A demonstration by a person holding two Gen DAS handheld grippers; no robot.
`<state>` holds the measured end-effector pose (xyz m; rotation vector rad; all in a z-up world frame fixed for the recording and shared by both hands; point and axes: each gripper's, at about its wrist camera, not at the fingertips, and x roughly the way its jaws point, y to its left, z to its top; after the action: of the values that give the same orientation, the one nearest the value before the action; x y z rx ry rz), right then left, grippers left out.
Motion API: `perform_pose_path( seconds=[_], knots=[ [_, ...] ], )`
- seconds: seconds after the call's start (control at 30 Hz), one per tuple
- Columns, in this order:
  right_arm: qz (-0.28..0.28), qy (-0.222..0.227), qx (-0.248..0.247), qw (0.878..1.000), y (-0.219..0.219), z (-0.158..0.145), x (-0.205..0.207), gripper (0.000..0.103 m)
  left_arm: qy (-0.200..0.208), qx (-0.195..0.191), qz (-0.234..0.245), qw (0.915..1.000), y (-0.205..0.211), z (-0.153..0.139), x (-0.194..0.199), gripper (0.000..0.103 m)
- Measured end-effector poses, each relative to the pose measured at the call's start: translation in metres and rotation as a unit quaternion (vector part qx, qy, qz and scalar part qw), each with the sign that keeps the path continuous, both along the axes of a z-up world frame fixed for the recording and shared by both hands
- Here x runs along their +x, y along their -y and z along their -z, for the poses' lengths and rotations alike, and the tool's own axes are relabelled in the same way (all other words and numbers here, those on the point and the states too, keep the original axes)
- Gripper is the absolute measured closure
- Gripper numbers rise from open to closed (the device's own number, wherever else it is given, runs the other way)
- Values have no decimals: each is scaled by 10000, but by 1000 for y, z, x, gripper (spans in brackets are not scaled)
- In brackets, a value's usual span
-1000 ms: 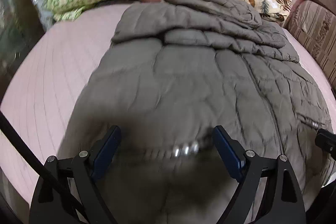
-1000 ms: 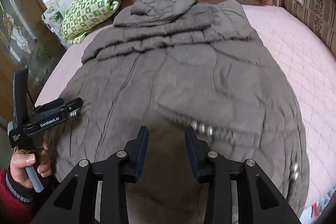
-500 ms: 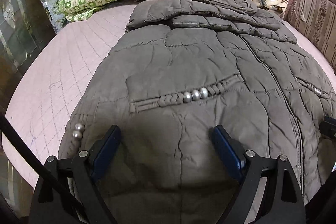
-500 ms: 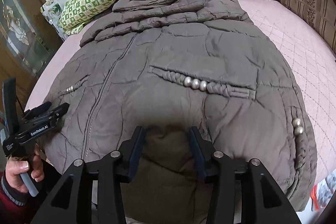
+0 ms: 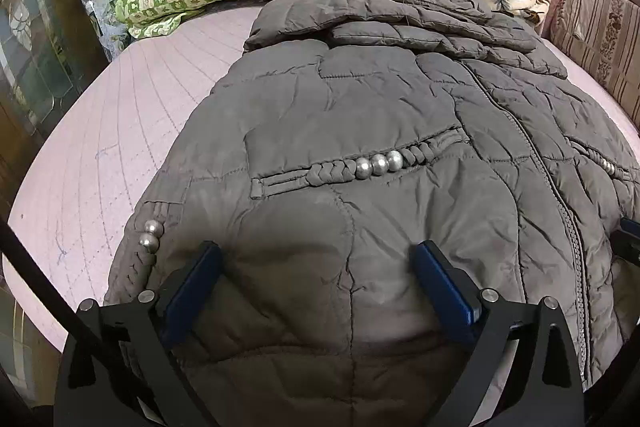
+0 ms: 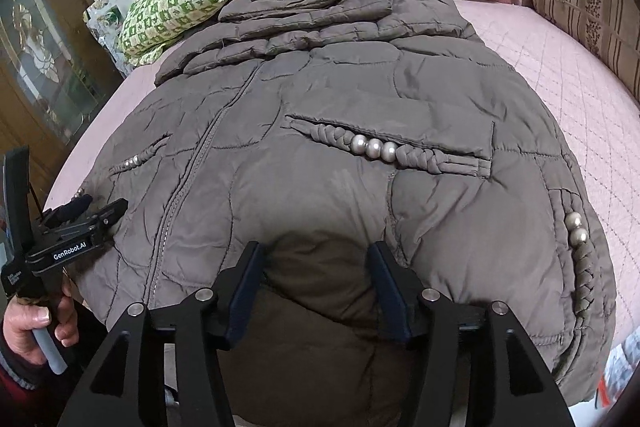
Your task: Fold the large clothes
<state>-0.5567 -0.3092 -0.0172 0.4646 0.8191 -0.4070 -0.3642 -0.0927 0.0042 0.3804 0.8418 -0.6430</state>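
- Quilted grey-brown puffer coat (image 5: 360,115) lies front up, zipped, on the pink bedspread (image 5: 120,131), hood toward the pillows.
- My left gripper (image 5: 316,283) is spread wide over the hem; nothing held.
- My right gripper (image 6: 316,283) is part open at the hem's other half (fabric bulges between the fingers, unclamped).
- Step in hand: taking the hem. Next, I judge: both close on it, then carry it toward the hood.
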Motion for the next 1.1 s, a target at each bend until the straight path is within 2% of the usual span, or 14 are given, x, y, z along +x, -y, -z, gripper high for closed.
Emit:
perform_pose_path(
  seconds=[0.3,0.57,0.93,1.1],
  knots=[
    [-83,53,-5,10000,-1,1,0,36,95,-85,-136,9998,-2,3,-4,2],
    [-248,54,-123,9996,-8,3,7,21,207,-201,-155,9995,-7,4,-9,2],
    [-371,225,-263,9987,-12,6,4,19,500,-347,-221,9979,-8,7,-12,0],
    [-430,269,-302,9983,-12,6,4,17,509,-350,-227,9978,-8,7,-13,0]
  ],
)
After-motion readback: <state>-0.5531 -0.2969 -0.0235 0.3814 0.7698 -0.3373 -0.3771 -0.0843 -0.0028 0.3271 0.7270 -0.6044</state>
